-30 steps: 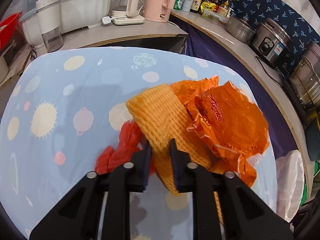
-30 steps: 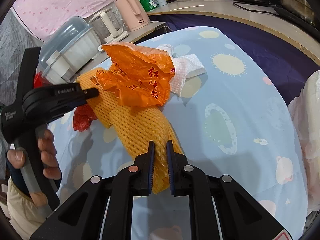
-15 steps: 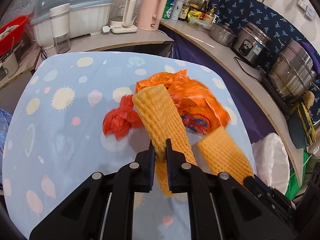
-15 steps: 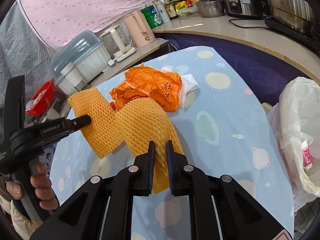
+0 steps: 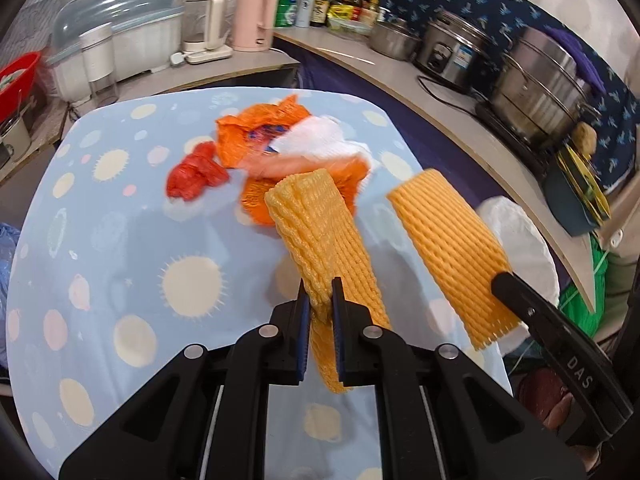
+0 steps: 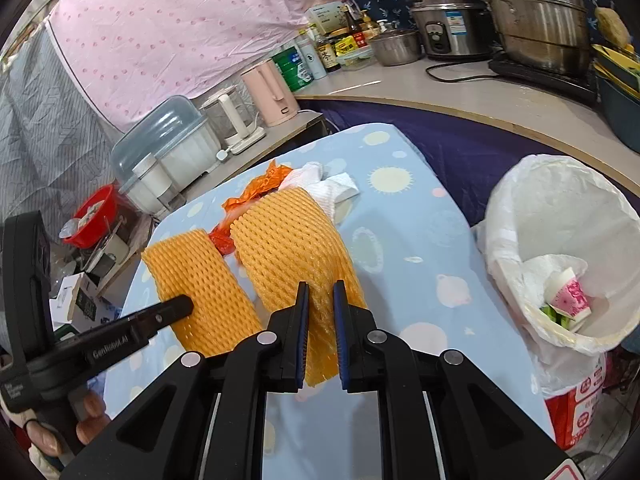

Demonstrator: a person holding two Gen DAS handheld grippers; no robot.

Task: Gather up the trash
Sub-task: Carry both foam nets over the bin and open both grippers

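Note:
My left gripper (image 5: 318,304) is shut on a yellow foam net sleeve (image 5: 320,220) and holds it above the table. My right gripper (image 6: 319,308) is shut on a second yellow foam net sleeve (image 6: 292,240), also lifted. Each gripper's sleeve shows in the other view: the right one (image 5: 448,248) and the left one (image 6: 196,280). On the blue spotted tablecloth (image 5: 120,240) lie an orange wrapper (image 5: 256,136), a red crumpled bag (image 5: 196,176) and white tissue (image 5: 316,144). A bin lined with a white bag (image 6: 560,248) stands right of the table.
The bin holds tissue and a pink paper cup (image 6: 568,296). Behind the table a counter carries a pink kettle (image 6: 272,92), a clear kettle (image 5: 204,28), a lidded dish rack (image 6: 160,140), bottles, a rice cooker (image 6: 448,20) and steel pots (image 5: 540,84).
Both grippers have lifted their foam sleeves off the pile and pulled back toward the table's near right side. The orange wrapper dropped back onto the cloth, uncovering the tissue. The bin has come into view.

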